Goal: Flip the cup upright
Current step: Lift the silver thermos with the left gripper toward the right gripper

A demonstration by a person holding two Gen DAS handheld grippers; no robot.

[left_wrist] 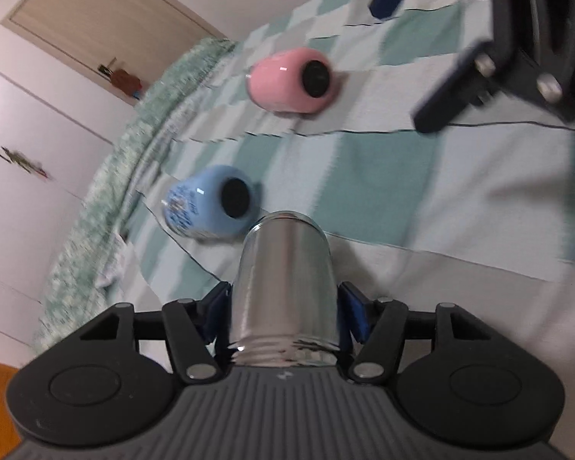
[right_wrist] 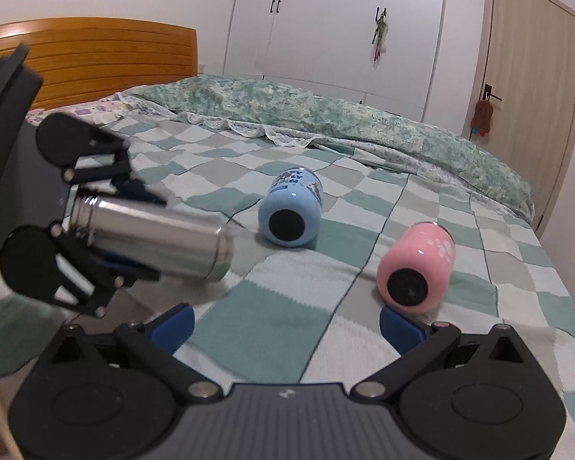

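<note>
Three cups are out on the checked bedspread (right_wrist: 272, 329), and only one is off it: the steel cup (right_wrist: 149, 239) is clamped between the blue pads of the left gripper (left_wrist: 283, 318), held sideways above the cloth with its threaded mouth toward the gripper body and its closed bottom pointing out. That grip near the mouth end looks chosen so the wrist can swing the bottom downward and set the cup standing; I judge the turn only partly made, since the cup lies roughly level in the right wrist view.

The blue cup (right_wrist: 289, 214) and the pink cup (right_wrist: 416, 268) lie on their sides, well apart from each other, each showing a dark round end toward the right camera. They look untouched, waiting their turn if the task covers them.

The right gripper (right_wrist: 285, 326) hangs with its fingers spread wide and nothing between them, the pink cup just beyond its right pad, perhaps placed there as the next pickup.

Hard to judge: whether the steel cup's far end touches the bedspread, because the left wrist view is smeared by motion. The mouths of the blue and pink cups face away, so their openings are unseen. The lettering on the blue cup is only partly readable.
</note>
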